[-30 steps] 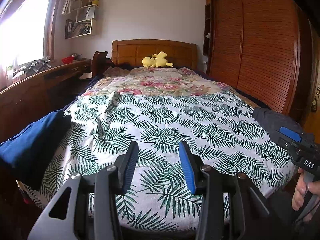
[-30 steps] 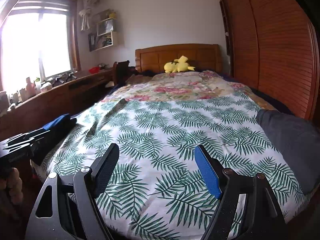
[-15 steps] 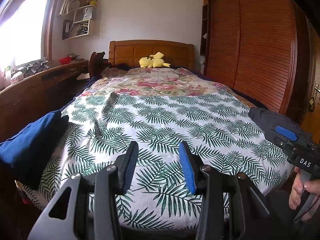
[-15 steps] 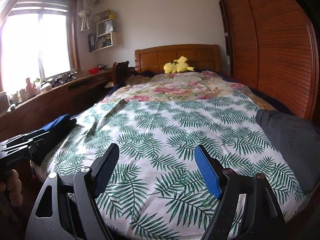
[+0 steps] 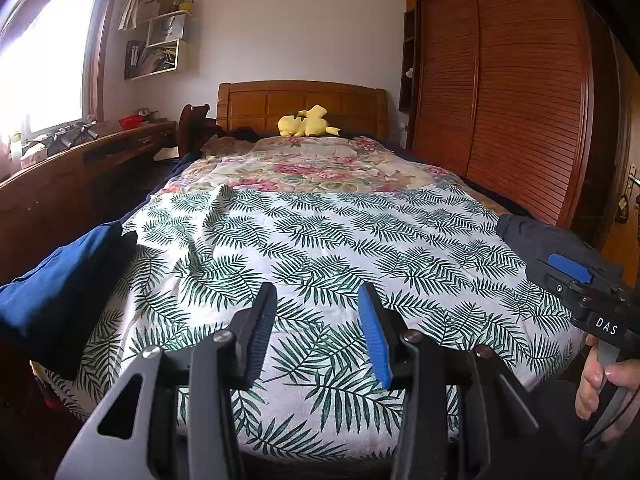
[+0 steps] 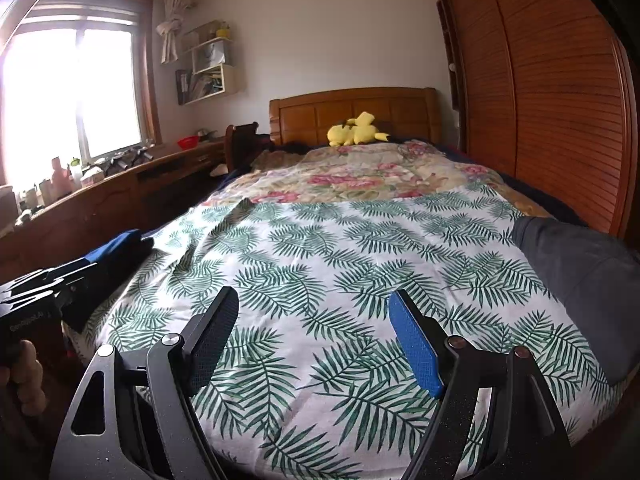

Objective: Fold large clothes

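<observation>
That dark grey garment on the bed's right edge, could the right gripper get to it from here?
Probably yes. The dark grey garment lies just beside the open right gripper, with only flat leaf-print sheet between them.

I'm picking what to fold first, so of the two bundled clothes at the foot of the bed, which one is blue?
The blue garment at the bed's left edge, beside the wooden desk. The other bundle, the dark grey garment, lies at the right edge by the wardrobe.

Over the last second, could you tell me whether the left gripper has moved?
Yes. In its own view the headboard and wardrobe have slid leftward, so the left gripper has turned or shifted slightly right; its jaws remain open.
</observation>
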Demonstrator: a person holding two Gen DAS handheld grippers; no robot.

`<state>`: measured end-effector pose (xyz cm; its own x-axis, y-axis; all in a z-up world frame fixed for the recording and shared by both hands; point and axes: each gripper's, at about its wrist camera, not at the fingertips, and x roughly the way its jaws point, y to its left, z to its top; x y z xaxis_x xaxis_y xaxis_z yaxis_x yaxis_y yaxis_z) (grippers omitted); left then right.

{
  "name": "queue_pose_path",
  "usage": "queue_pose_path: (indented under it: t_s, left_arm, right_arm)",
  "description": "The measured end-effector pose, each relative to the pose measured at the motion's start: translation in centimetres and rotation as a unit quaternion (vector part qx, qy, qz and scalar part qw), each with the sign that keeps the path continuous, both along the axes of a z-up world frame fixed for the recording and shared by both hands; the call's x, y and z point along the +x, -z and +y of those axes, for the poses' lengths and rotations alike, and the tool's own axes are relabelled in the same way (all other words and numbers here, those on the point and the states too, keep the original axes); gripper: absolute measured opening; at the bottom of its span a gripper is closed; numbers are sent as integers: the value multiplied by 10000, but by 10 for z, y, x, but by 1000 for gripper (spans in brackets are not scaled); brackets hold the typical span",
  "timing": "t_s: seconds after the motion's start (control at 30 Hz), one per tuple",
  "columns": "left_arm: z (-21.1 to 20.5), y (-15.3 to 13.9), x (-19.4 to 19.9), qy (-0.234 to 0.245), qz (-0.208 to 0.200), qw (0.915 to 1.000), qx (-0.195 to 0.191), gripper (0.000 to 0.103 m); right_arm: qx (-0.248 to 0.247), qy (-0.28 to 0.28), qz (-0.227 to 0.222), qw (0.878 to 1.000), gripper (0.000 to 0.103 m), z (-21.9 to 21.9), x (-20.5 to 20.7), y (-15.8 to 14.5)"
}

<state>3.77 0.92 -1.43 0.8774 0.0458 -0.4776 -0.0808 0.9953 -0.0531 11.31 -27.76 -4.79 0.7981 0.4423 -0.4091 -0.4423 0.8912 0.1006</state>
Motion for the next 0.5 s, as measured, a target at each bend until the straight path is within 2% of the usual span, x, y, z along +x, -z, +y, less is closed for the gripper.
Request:
queue_pose_path:
  t_s: [0.5]
  left_arm:
    - [-5,-2,-1,48,-9,10000,-16,42]
  right_arm:
    - [14,16,11,10000,79,1,0,0]
